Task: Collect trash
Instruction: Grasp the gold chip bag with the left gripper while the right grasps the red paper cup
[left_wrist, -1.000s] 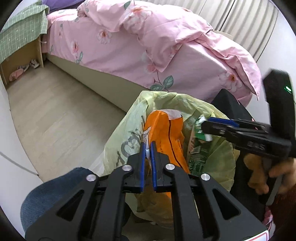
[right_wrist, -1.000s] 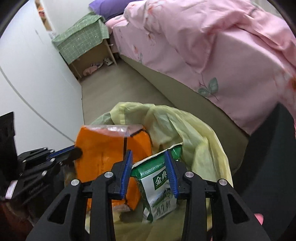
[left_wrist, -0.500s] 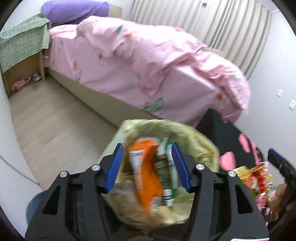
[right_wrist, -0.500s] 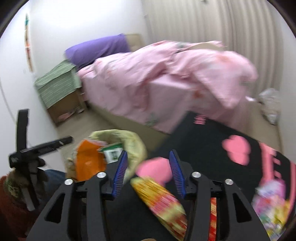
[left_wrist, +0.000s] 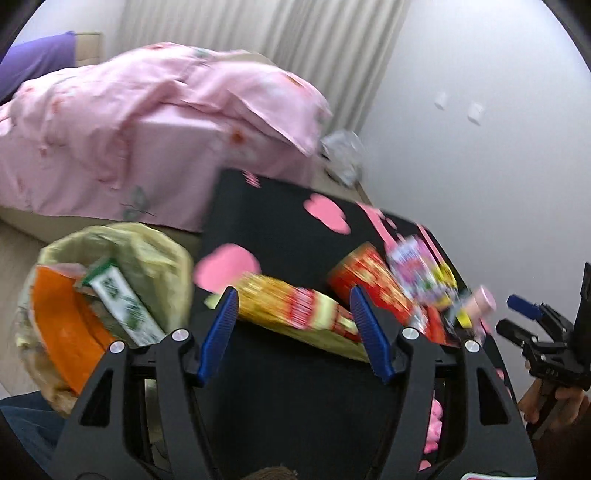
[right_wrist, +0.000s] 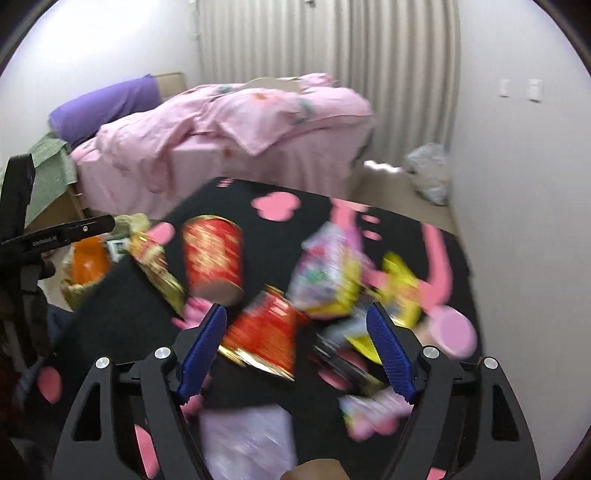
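My left gripper (left_wrist: 293, 295) hangs over the black mat (left_wrist: 280, 221), its jaws opening with nothing held. A yellow-and-red snack bag (left_wrist: 295, 308) lies on the mat just beyond its fingertips. Left of it the yellow-green trash bag (left_wrist: 147, 247) holds an orange packet (left_wrist: 62, 328) and a green-white packet (left_wrist: 122, 301). My right gripper (right_wrist: 297, 310) is also opening and holds nothing. It hovers above a tipped red cup (right_wrist: 266, 332), with a second red cup (right_wrist: 214, 254) and colourful wrappers (right_wrist: 328, 269) around. Both views are blurred by motion.
A bed with a pink quilt (right_wrist: 240, 122) borders the mat's far side. A crumpled clear plastic bag (right_wrist: 428, 173) sits in the corner by the white wall. A pink round lid (right_wrist: 454, 330) and a yellow packet (right_wrist: 400, 280) lie at the mat's right.
Both grippers let go of their packets, orange and green-white, which now sit in the trash bag. Both swung right, away from the bag and over the littered mat, jaws spreading wide.
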